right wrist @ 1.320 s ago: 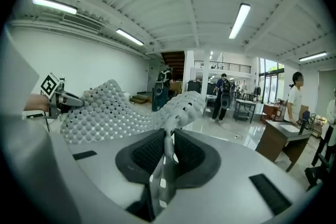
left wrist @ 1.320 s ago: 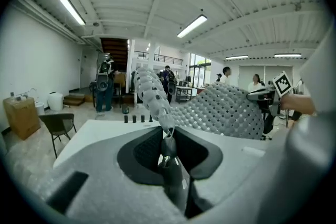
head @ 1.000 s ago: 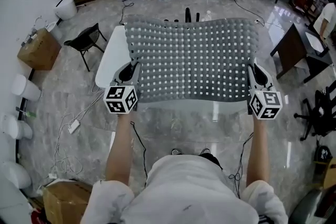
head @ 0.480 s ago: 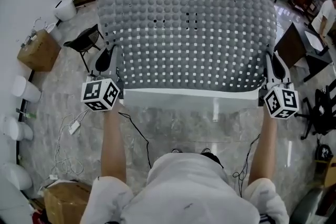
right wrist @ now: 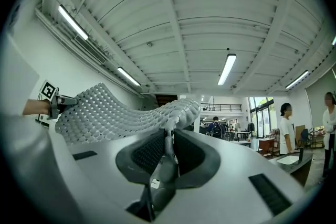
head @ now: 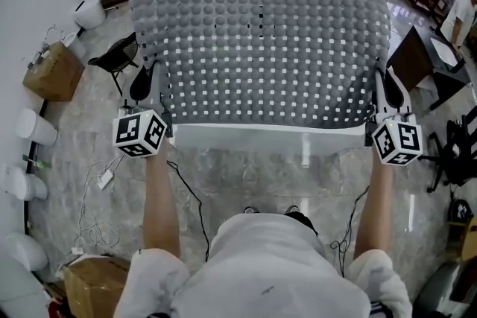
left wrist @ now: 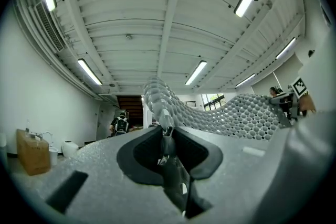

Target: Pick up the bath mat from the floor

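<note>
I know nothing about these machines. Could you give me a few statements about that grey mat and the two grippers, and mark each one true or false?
1. Both grippers are clamped on the mat. True: the left gripper and the right gripper each pinch a side edge.
2. The mat lies on the floor. False: it is held up in the air.
3. The mat is folded in half. False: it is spread wide between the two grippers.
4. The mat has rows of small holes. True.
</note>
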The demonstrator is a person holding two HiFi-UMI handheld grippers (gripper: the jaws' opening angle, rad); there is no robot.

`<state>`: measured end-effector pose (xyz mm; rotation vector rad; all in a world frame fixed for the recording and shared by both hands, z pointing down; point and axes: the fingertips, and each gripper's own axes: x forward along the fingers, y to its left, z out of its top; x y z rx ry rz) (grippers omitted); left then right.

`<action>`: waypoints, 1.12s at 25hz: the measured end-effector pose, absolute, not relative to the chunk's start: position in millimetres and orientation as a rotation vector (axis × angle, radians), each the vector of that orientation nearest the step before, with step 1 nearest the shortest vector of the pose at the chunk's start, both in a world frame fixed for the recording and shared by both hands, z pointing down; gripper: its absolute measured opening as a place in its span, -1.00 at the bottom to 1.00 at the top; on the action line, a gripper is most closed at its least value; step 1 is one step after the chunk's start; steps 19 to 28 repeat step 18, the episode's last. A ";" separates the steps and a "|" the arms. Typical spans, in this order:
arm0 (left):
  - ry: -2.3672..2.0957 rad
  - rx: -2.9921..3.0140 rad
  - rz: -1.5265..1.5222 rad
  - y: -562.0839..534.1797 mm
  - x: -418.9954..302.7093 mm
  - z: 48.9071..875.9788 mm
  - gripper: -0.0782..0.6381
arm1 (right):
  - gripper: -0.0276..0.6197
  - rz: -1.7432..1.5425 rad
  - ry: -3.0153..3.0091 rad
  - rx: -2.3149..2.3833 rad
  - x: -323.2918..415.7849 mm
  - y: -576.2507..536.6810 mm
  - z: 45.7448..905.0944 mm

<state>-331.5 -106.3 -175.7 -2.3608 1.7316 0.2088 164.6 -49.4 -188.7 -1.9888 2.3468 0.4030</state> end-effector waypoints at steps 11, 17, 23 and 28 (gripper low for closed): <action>1.722 -2.375 0.226 -100.8 -333.4 -174.6 -0.59 | -0.74 0.374 2.331 -2.006 175.2 -44.7 -184.2; 1.713 -2.379 0.226 -102.7 -334.8 -175.0 -0.59 | -0.74 0.387 2.331 -2.020 172.0 -47.2 -185.9; 1.712 -2.379 0.226 -102.7 -335.4 -175.7 -0.59 | -0.74 0.391 2.331 -2.020 170.9 -47.7 -186.8; 1.712 -2.379 0.226 -102.7 -335.4 -175.7 -0.59 | -0.74 0.391 2.331 -2.020 170.9 -47.7 -186.8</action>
